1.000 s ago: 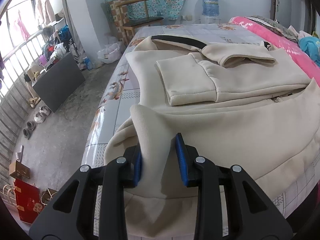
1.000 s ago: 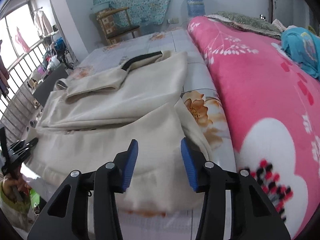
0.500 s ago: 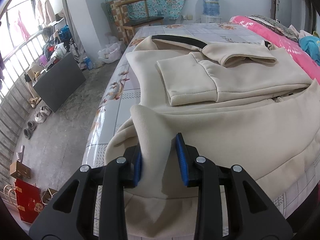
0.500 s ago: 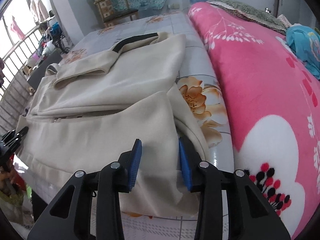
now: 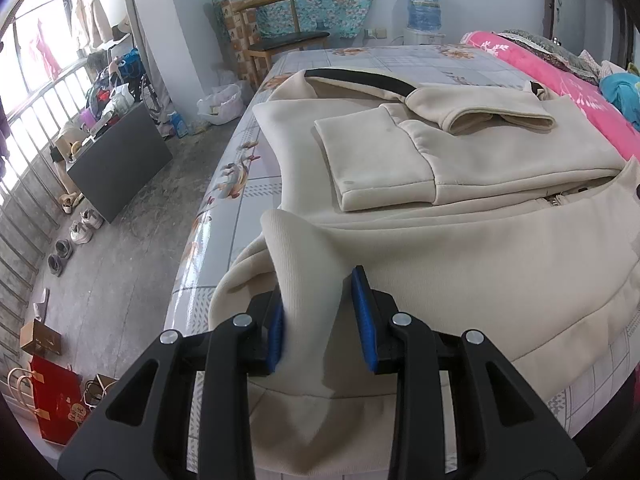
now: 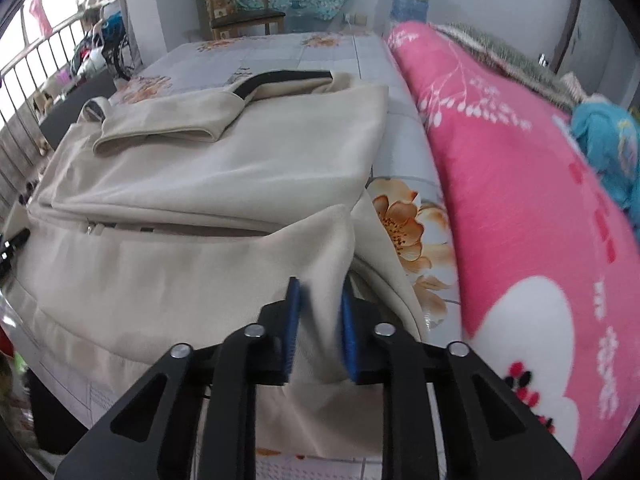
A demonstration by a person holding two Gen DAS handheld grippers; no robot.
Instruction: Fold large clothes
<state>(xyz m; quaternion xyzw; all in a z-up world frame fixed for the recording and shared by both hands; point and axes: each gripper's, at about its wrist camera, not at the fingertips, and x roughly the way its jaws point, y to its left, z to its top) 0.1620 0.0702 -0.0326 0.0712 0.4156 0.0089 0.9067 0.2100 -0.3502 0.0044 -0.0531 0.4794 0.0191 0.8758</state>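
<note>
The left gripper (image 5: pixel 318 314), at the bottom centre of its frame, pinches a raised ribbed corner of a cream jacket (image 5: pixel 460 264), its blue pads pressed into the cloth on both sides. The right gripper (image 6: pixel 318 326), low in its own frame, has just been closing, and its pads now squeeze the opposite hem corner, which stands up in a peak between the jaws; motion blur there makes the exact contact hard to judge, though the fabric appears clamped. The jacket lies spread across a bed (image 5: pixel 400 60) covered with a flower-printed sheet, filling the middle of both views, with one sleeve (image 5: pixel 480 110) folded over its upper half and a black-lined collar (image 5: pixel 360 80) toward the far end. A pink floral quilt (image 6: pixel 520 200) runs along the right side of the frame, just beside the garment. A wooden chair (image 5: pixel 280 40) stands at the upper centre, beyond the bed's far end.
</note>
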